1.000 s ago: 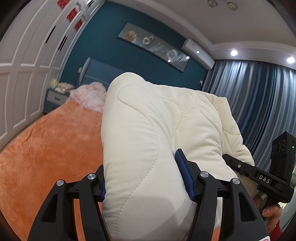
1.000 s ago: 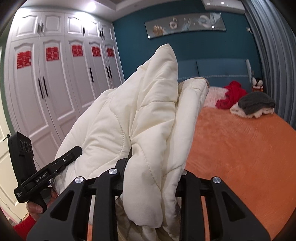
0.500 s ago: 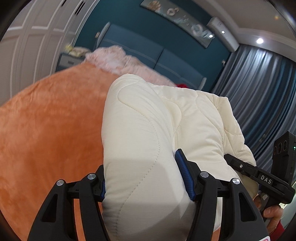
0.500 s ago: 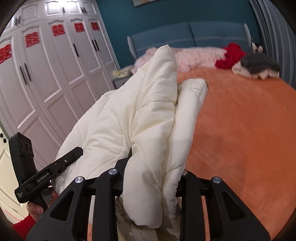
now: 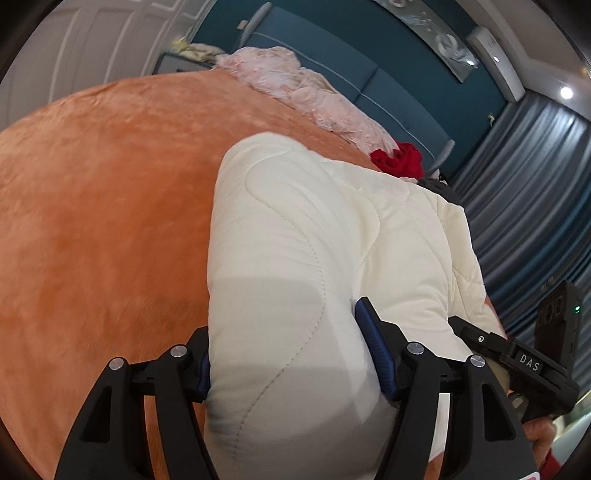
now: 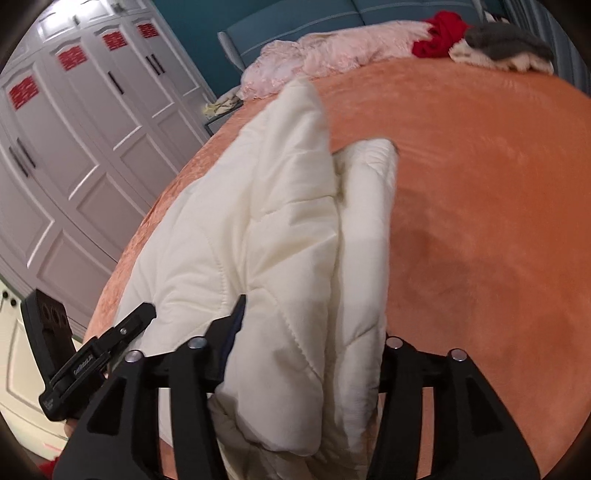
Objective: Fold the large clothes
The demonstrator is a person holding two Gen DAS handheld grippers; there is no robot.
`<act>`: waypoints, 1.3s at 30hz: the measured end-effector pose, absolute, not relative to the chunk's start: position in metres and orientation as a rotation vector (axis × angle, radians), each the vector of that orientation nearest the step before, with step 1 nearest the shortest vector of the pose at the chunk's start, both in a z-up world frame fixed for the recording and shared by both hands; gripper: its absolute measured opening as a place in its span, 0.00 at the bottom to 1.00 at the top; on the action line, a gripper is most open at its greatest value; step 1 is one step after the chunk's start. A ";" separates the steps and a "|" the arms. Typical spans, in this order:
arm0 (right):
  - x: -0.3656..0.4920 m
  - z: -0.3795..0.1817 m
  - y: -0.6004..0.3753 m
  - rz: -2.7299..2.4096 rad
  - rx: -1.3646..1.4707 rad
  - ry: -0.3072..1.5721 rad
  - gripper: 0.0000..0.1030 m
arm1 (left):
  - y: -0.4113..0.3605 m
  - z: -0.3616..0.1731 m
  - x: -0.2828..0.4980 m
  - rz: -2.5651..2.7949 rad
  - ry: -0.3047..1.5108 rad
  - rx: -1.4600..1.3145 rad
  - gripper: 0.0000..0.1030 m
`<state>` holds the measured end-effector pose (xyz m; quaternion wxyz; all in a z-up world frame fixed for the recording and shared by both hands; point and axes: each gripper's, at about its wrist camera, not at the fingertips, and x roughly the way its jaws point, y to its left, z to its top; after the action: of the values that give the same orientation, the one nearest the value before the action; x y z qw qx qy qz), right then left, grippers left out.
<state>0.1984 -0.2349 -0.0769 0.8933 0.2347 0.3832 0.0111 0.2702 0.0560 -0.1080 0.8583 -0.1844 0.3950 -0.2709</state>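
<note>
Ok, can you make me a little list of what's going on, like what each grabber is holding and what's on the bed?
held thing: puffy cream quilted coat, bunched up
left gripper: shut on the coat
right gripper: shut on the coat
surface: bed with orange blanket
by the headboard: pink fluffy blanket, red garment, grey garment on a cream one
side of room: white wardrobe with red stickers

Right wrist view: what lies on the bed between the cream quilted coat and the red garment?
Bare orange bedspread separates the cream quilted coat from the red garment.
</note>
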 end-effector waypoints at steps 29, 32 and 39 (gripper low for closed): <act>0.291 -0.059 -0.223 -0.170 0.289 0.850 0.16 | -0.048 -0.065 0.346 -0.294 0.854 0.062 0.66; 0.297 -0.085 -0.228 -0.161 0.298 0.836 0.16 | -0.050 -0.080 0.350 -0.284 0.824 0.040 0.69; 0.308 -0.110 -0.239 -0.138 0.349 0.829 0.16 | -0.064 -0.100 0.362 -0.274 0.797 0.061 0.71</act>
<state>0.3080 -0.2392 -0.1097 0.8983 0.1684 0.4004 -0.0664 0.3620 -0.0641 -0.0999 0.9121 0.0298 0.3866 -0.1328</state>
